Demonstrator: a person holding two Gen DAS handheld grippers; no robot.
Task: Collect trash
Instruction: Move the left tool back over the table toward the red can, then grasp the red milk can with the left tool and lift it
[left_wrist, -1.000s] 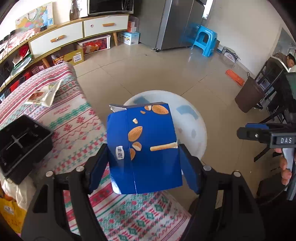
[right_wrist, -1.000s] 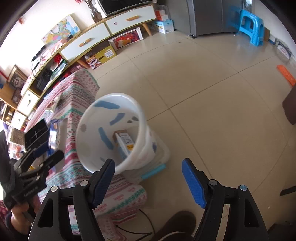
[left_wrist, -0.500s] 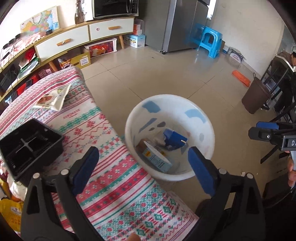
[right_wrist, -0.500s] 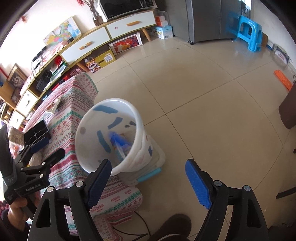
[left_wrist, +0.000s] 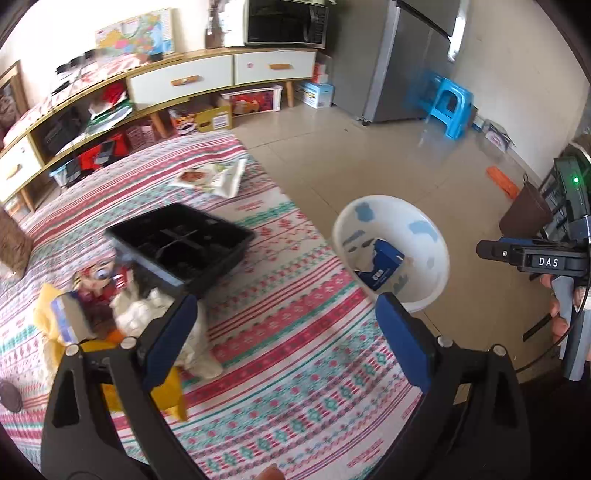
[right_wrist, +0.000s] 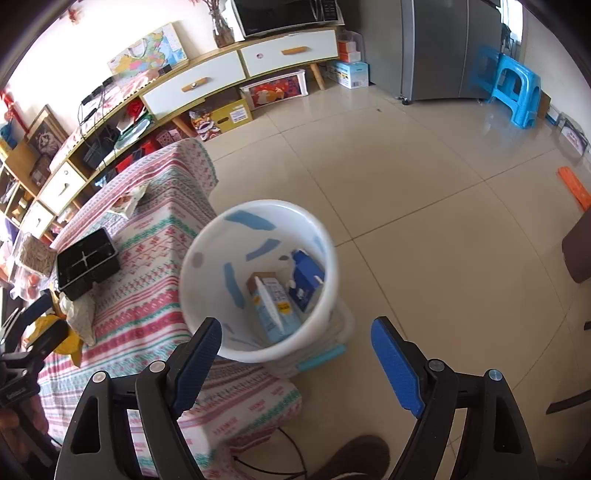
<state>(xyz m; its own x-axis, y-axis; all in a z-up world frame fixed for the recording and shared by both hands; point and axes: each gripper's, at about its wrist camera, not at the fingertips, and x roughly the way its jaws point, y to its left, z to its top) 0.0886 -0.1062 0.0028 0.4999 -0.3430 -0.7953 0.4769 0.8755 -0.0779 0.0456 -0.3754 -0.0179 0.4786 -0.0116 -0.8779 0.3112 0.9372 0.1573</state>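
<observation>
A: Where's the blue snack box (left_wrist: 382, 266) lying?

B: In the white bucket (right_wrist: 207, 236), which stands on the floor just off the near corner of the table (left_wrist: 295, 332). The box leans against the bucket's far wall, long axis tilted, one short end up toward the rim. Beside it, nearer the table, a light blue carton (right_wrist: 273, 310) lies with its long axis running from the bucket's middle toward your right gripper.

A: How are my grippers?

B: Your left gripper (left_wrist: 286, 328) is spread wide with nothing between the blue pads. It hangs over the table's striped cloth, angled steeply down, its right finger near the edge by the bucket. Your right gripper (right_wrist: 295, 354) is wide too and empty, pointing steeply down at the bucket's near rim from above the floor. Your hand shows only as fingers on its grip at the right of the left view.

A: What's left on the table?

B: A black divided tray (left_wrist: 181, 247) sits mid-table. Against its near side is a heap: crumpled white paper (left_wrist: 147, 314), a yellow bag (left_wrist: 92, 350) and a red printed wrapper (left_wrist: 99, 284), blurred. A flat snack packet (left_wrist: 212, 177) lies toward the far edge.

A: Room to move?

B: Bare cloth runs between the heap and the edge by the bucket. Tiled floor is open beyond the bucket; a brown bin (left_wrist: 526, 210) stands well apart to the right.
</observation>
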